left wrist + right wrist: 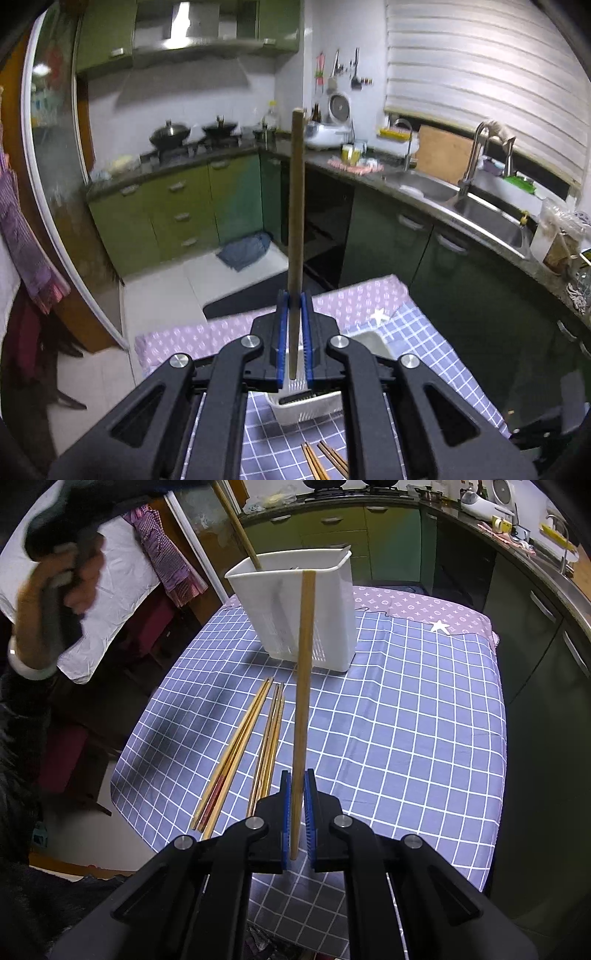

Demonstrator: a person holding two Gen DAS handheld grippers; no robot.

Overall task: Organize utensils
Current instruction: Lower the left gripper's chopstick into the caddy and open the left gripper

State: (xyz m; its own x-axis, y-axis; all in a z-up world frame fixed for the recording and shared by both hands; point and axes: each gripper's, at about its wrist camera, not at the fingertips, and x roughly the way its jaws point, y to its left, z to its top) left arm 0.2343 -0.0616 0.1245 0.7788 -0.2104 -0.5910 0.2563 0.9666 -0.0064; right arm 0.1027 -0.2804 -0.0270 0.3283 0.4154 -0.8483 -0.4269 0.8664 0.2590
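Both tongs are clamped near the butt of 1 chopstick each, left tongs (pixel 294 328) and right tongs (pixel 297 808), above the desk (pixel 406 720); light, stiff, slick wood likely pivots, so grip low for the white holder (pixel 295 609).

left wrist view looks out high over the kitchen; right wrist view looks steeply down, close; both share the white plastic slotted holder (pixel 295 408) (pixel 295 605) and blue checked tablecloth (pixel 436 354) (pixel 406 720).
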